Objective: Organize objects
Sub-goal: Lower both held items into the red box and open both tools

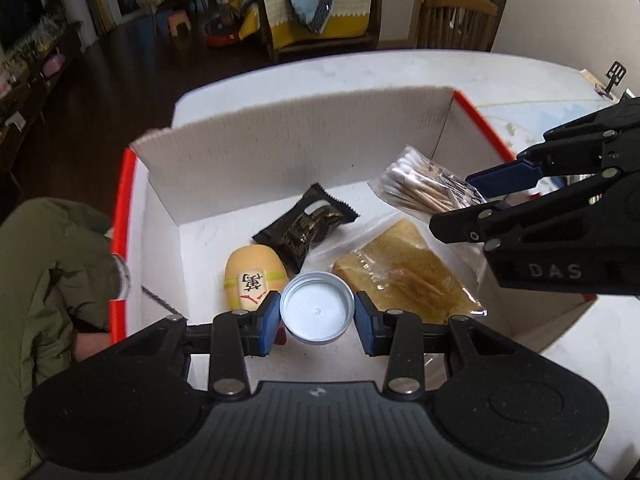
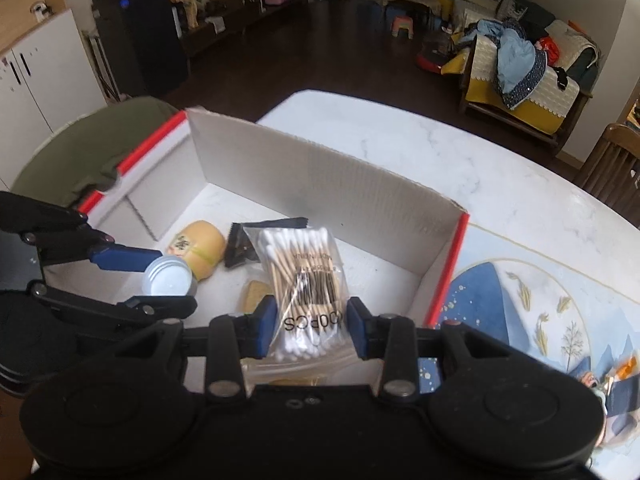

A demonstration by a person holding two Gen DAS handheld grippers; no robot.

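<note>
A white cardboard box (image 1: pixel 280 152) with red edges lies open on the table. My left gripper (image 1: pixel 317 316) is shut on a round silver lid (image 1: pixel 317 309), held over the box's near part; the same lid (image 2: pixel 168 278) shows in the right wrist view. My right gripper (image 2: pixel 312 326) is shut on a clear bag of cotton swabs (image 2: pixel 304 280), hanging over the box; that bag (image 1: pixel 424 188) appears at the right of the left wrist view. Inside the box lie a tan toy with a mahjong tile (image 1: pixel 252 276), a black snack packet (image 1: pixel 308 224) and a bagged yellow sponge (image 1: pixel 400 272).
A person's green sleeve (image 1: pixel 52 280) is at the box's left side. The box (image 2: pixel 320 176) sits on a white marble table (image 2: pixel 420 144), with a blue patterned mat (image 2: pixel 540 292) to its right. Wooden chairs (image 2: pixel 612 168) stand beyond the table.
</note>
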